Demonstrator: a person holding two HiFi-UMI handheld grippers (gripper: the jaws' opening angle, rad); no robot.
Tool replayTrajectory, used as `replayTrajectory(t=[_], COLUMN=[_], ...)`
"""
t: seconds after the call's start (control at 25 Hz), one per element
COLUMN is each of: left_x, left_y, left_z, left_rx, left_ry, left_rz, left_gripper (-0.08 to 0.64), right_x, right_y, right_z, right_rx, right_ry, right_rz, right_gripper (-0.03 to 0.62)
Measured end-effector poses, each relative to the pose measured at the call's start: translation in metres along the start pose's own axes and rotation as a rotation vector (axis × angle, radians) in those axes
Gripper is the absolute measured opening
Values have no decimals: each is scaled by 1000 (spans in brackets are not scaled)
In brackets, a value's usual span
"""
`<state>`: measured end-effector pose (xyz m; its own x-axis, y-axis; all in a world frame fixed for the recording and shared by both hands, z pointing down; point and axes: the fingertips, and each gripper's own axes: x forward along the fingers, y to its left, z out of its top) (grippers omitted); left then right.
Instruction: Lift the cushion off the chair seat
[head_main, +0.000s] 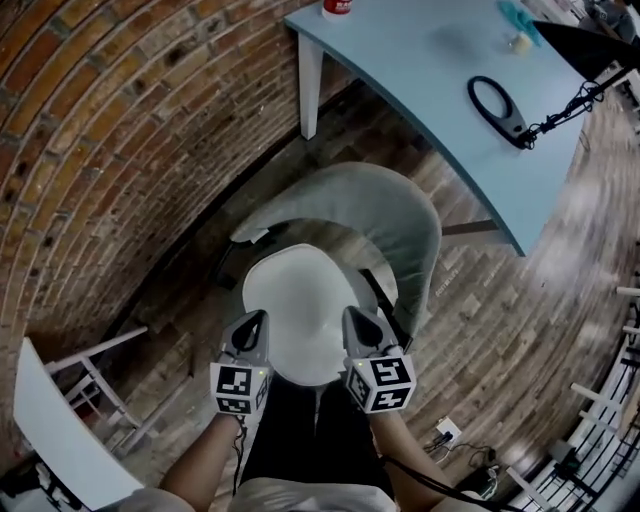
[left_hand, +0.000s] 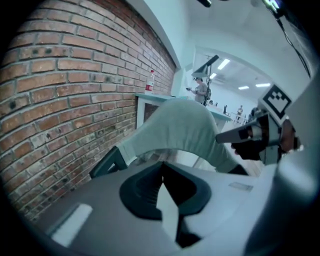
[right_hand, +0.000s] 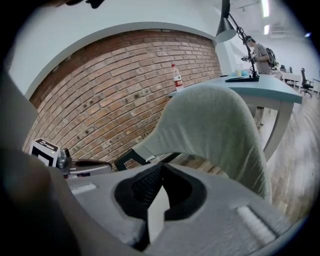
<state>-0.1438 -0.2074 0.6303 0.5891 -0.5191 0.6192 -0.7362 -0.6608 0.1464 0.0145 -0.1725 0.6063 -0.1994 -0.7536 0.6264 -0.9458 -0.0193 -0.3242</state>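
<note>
White and rounded, the cushion (head_main: 300, 300) lies flat on the seat of the grey-green chair (head_main: 400, 215), close to the brick wall (head_main: 120, 150). The left hand-held gripper (head_main: 260, 318) and the right hand-held gripper (head_main: 349, 314) are both clenched on nothing, poised at the cushion's near edge. Black-and-white square markers cover their cubes. On the table (head_main: 420, 60), the bottle (head_main: 337, 6) has a red label too small to read.
</note>
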Motion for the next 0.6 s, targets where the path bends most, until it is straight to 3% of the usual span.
replayTrajectory(t=[0.6], left_x=[65], left_y=[24], left_z=[-108], left_rx=[-24], left_ry=[36], left_rz=[37], left_gripper=[-9], right_x=[71], right_y=[-51], right_z=[-94], right_rx=[14], right_ry=[19], right_rz=[-48], right_gripper=[-2])
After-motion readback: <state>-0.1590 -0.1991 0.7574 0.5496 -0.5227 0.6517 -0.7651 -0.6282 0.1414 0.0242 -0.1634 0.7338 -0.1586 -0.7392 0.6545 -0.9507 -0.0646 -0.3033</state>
